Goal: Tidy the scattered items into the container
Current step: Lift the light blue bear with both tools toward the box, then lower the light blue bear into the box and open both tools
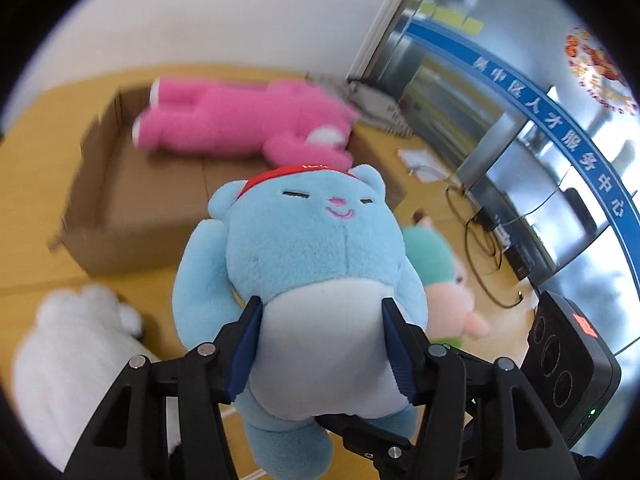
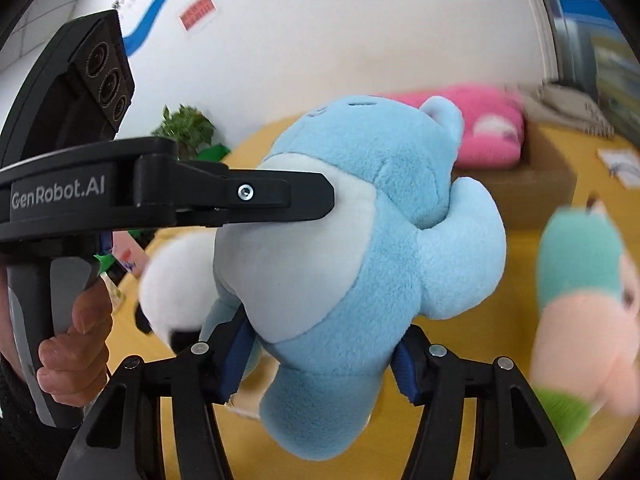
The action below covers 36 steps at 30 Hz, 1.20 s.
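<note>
1. Left wrist view: the left gripper (image 1: 322, 320) is clamped on the pale belly of the blue plush bear (image 1: 304, 248), which is lifted off the yellow table (image 1: 32, 184). The cardboard box (image 1: 132, 200) sits beyond it, open-topped, with the pink plush (image 1: 240, 124) already lying along its far side. The white plush (image 1: 76, 344) rests near left on the table, and the green-haired doll (image 1: 440, 280) lies near right, just behind the bear.

2. Right wrist view: the right gripper (image 2: 316, 344) pinches the same bear (image 2: 360, 248) at its lower body, fingers pressed into the fur, while the left gripper's black finger (image 2: 248, 194) bites in from the left. Both tools hold one toy.

3. Step in hand, as I judge it: carrying the bear to the box. Next it needs to travel away and over the near cardboard wall, then both claws must let go together.

4. Room: the near half of the box floor looks bare, enough for the bear. The near rim and its loose left flap could catch a dangling leg, so the bear should go in high.
</note>
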Each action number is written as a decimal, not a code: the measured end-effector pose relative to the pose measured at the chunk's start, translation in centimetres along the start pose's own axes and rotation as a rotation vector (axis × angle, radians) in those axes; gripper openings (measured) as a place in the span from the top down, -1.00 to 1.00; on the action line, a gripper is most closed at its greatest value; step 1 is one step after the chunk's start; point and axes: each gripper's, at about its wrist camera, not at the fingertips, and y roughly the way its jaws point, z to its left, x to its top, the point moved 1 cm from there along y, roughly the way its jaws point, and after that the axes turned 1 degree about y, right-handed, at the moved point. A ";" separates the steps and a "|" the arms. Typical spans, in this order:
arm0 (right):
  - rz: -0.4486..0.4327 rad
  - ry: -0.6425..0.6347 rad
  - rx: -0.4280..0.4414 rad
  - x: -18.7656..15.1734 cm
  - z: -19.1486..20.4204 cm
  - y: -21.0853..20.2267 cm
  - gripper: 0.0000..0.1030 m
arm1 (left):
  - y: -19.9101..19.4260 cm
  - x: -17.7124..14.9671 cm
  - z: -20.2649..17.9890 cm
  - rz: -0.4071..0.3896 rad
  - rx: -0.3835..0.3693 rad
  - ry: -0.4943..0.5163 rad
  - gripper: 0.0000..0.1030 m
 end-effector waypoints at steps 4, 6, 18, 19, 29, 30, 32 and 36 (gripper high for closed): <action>-0.096 -0.080 0.006 5.2 1.8 -2.8 -0.26 | -4.8 4.6 -1.7 -0.114 0.011 0.077 -0.09; -0.135 -0.119 0.002 7.6 2.8 -3.4 -0.26 | -6.6 6.7 -2.0 -0.153 0.024 0.101 -0.09; -0.172 -0.185 0.049 17.5 5.2 2.3 -0.26 | -6.3 14.8 4.5 -0.223 0.109 0.108 -0.09; -0.167 -0.184 0.051 17.6 5.2 3.0 -0.26 | -5.9 15.2 5.5 -0.212 0.110 0.096 -0.09; -0.019 -0.100 0.110 15.8 2.3 16.9 -0.26 | 2.9 14.2 15.3 -0.016 0.174 -0.047 -0.09; 0.000 -0.090 0.115 15.3 2.1 18.2 -0.26 | 3.9 13.8 16.1 0.006 0.182 -0.061 -0.09; 0.029 -0.087 0.105 14.0 1.7 20.5 -0.26 | 5.9 13.0 17.6 0.049 0.189 -0.090 -0.09; 0.100 -0.046 0.108 12.5 0.8 23.6 -0.26 | 8.8 11.6 19.5 0.112 0.190 -0.132 -0.09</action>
